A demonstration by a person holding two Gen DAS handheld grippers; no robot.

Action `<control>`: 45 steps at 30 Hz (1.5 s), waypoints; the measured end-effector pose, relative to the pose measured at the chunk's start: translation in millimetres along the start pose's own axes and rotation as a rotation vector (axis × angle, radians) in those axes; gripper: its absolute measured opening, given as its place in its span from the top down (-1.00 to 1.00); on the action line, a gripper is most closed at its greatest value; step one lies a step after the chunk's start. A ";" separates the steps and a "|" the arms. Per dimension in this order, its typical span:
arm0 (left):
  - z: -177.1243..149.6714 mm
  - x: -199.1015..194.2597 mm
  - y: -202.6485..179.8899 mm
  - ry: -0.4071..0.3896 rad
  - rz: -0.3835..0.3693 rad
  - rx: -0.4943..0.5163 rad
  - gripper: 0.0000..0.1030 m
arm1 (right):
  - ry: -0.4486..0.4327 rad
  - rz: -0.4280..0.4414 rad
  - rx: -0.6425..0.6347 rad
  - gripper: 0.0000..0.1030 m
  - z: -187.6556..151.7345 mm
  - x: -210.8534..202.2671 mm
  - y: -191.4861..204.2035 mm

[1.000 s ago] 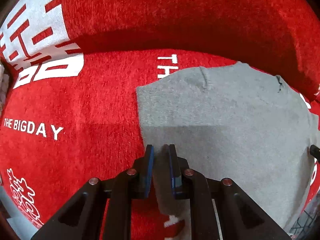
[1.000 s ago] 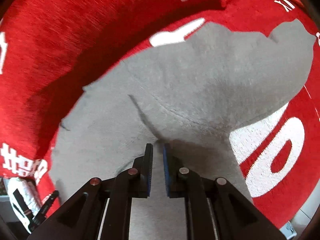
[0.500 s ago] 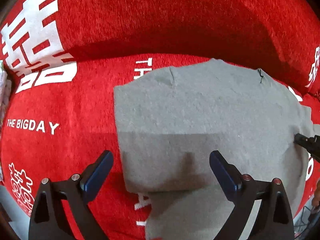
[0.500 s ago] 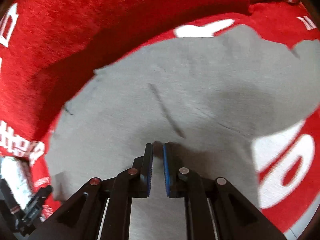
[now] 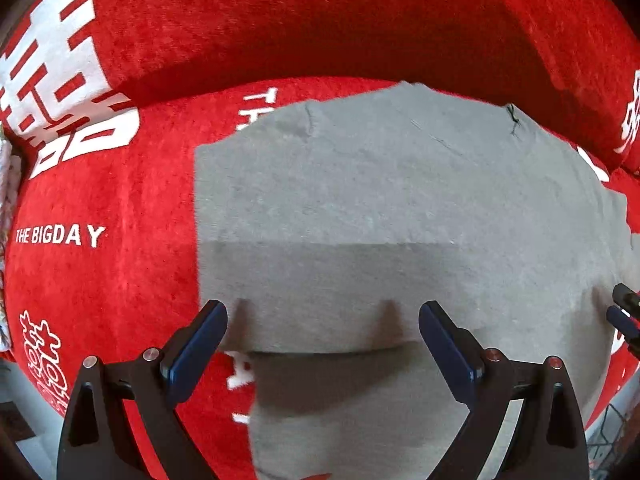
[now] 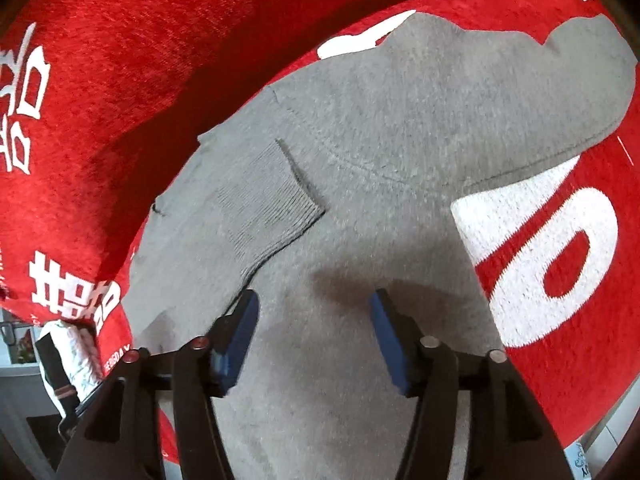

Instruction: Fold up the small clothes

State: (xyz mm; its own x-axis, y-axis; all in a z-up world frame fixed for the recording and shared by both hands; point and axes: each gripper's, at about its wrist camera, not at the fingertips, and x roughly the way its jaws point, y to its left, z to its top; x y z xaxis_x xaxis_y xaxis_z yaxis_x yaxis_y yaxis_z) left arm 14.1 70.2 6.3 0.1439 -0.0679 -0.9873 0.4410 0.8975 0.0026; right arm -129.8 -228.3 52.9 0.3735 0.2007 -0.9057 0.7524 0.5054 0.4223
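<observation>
A small grey sweatshirt (image 5: 380,200) lies flat on a red sofa seat, its lower part folded up over the body with the fold edge near my left gripper. My left gripper (image 5: 323,320) is open and empty just above that fold edge. In the right wrist view the grey sweatshirt (image 6: 380,140) shows a ribbed cuff (image 6: 268,204) folded across it and a hood end at the far right. My right gripper (image 6: 314,310) is open and empty over the cloth, close to the cuff. Its tips (image 5: 624,312) show at the right edge of the left wrist view.
The red sofa cover (image 5: 100,280) has white lettering, and its backrest (image 5: 320,20) rises behind the garment. The seat's front edge and floor show at the lower corners. A white-gloved hand (image 6: 76,352) appears at the lower left of the right wrist view.
Both grippers have opened and let go of the grey cloth. The left opened first, the right just now. The folded cloth now lies flat on the garment.
</observation>
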 end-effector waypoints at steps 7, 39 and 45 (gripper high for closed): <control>0.7 -0.7 -23.1 0.005 0.003 0.035 -0.89 | -0.014 0.071 -0.012 -0.66 -1.1 -10.2 -3.0; 14.1 5.6 -214.1 0.069 -0.081 0.265 -0.88 | -0.211 0.166 0.397 -0.68 65.7 -88.7 -208.4; 14.9 -1.3 -248.0 0.025 -0.120 0.289 -0.88 | -0.265 0.215 0.564 -0.68 86.8 -87.6 -266.3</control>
State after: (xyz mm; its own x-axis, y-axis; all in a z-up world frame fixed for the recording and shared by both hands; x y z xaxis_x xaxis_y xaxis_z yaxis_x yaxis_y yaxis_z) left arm -82.3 -158.8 9.3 0.0553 -0.1514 -0.9869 0.6873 0.7228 -0.0723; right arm -315.8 -453.3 23.0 0.6141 -0.0017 -0.7892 0.7880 -0.0548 0.6132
